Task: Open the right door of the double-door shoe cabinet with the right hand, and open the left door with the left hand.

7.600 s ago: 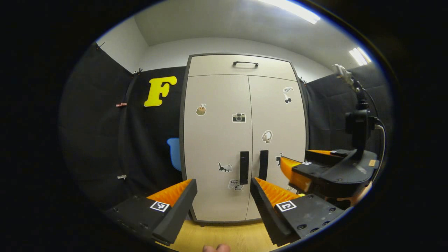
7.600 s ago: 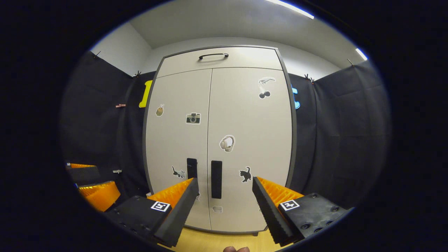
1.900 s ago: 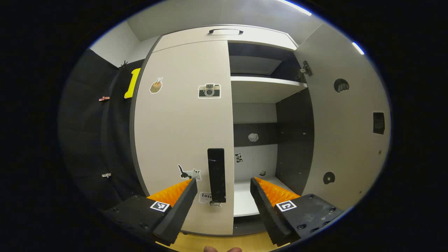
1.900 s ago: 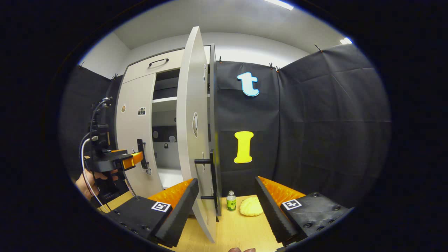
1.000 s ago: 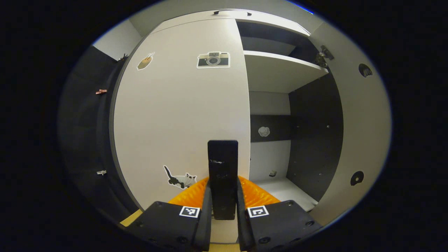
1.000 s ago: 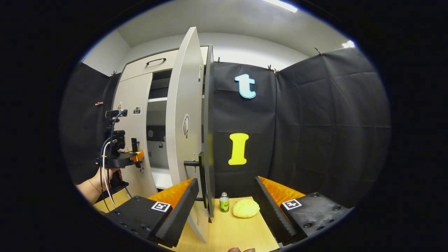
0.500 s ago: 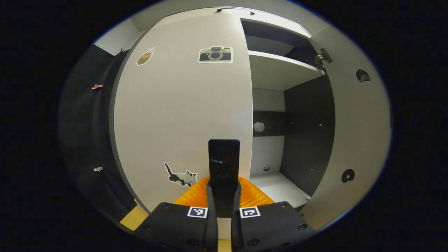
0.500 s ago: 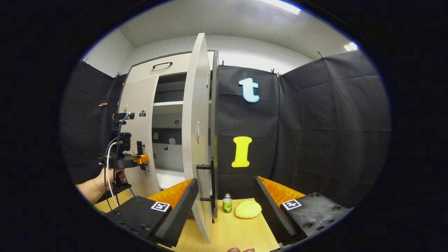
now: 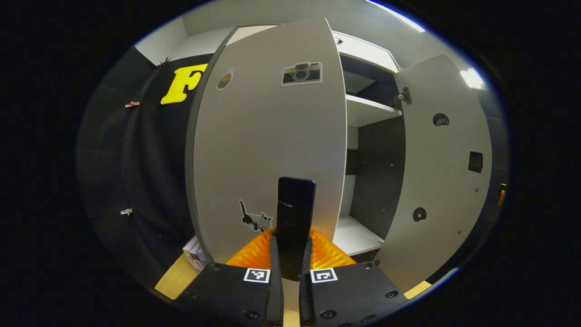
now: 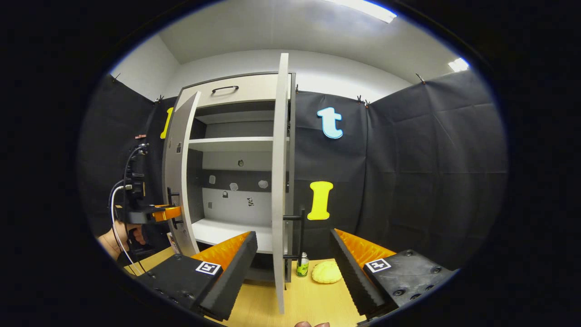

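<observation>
In the left gripper view I see my left gripper [image 9: 290,268] clamped on the black vertical handle of the left door [image 9: 295,218], both fingers pressing its lower end from either side. The left door [image 9: 268,136] is swung partly out from the shoe cabinet [image 9: 363,50], carrying a camera sticker [image 9: 302,73] near its top and a cat sticker [image 9: 255,220] just beside the handle. Past the door's free edge the cabinet interior is exposed, with a white shelf [image 9: 370,111] high up and a white bottom board [image 9: 356,236] low down. Beyond that stands the right door [image 9: 442,168], wide open with its inner face toward me

In the right gripper view my right gripper [image 10: 292,263] holds nothing, its fingers spread wide apart. Between them, farther off, the right door [image 10: 280,181] stands edge-on and fully open, its black handle [image 10: 299,236] sticking out toward the booth wall. On the wooden floor [image 10: 313,299] near the foot of that door sit a small green bottle [image 10: 302,265] and a yellow bun-like lump [image 10: 327,271], just beside each other. On the far side of the open cabinet [image 10: 236,91] the left door [image 10: 177,177] is angled outward, and the left gripper [image 10: 170,212] sits on its handle, held by a person's hand [image 10: 119,237]
</observation>
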### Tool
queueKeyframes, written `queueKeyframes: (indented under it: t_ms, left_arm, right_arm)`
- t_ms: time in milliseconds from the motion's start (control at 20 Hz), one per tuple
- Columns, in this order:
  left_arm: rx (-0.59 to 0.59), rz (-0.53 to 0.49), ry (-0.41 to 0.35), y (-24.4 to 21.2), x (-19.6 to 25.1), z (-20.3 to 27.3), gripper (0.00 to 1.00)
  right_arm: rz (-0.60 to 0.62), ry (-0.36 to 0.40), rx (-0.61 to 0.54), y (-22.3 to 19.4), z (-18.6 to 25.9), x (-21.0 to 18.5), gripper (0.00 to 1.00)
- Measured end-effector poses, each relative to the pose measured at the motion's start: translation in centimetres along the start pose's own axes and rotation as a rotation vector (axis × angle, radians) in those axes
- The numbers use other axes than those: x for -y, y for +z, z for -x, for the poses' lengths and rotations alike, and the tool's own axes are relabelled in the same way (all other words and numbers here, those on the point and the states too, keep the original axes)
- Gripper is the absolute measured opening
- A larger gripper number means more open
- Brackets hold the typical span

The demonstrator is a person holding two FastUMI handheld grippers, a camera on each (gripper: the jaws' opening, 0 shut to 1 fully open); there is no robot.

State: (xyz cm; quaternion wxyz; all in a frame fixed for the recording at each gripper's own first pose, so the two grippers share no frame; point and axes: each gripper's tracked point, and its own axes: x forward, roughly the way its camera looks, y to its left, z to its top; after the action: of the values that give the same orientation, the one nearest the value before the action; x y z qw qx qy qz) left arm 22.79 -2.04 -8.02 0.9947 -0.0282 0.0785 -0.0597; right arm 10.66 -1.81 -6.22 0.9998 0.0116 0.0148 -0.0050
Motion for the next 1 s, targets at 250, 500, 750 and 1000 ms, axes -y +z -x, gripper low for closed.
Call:
queueKeyframes:
  t_ms: [250, 500, 750, 1000]
  left_arm:
    - [-0.006, 0.019, -0.013, -0.2, -1.5, 1.6, 0.18]
    - [-0.011, 0.022, -0.029, -0.3, -2.7, 3.2, 0.18]
    - [-0.003, 0.041, -0.018, -0.3, -4.2, 4.5, 0.18]
    - [-0.003, 0.046, -0.032, -0.4, -5.7, 5.7, 0.17]
  right_arm:
    - [-0.01, 0.028, 0.003, -0.2, 0.3, -2.2, 0.99]
    - [-0.009, 0.075, -0.002, -0.5, 0.9, -5.2, 0.99]
    - [-0.002, 0.106, -0.008, -0.6, 0.6, -7.1, 0.98]
    - [-0.018, 0.126, -0.015, -0.6, 0.1, -8.5, 0.98]
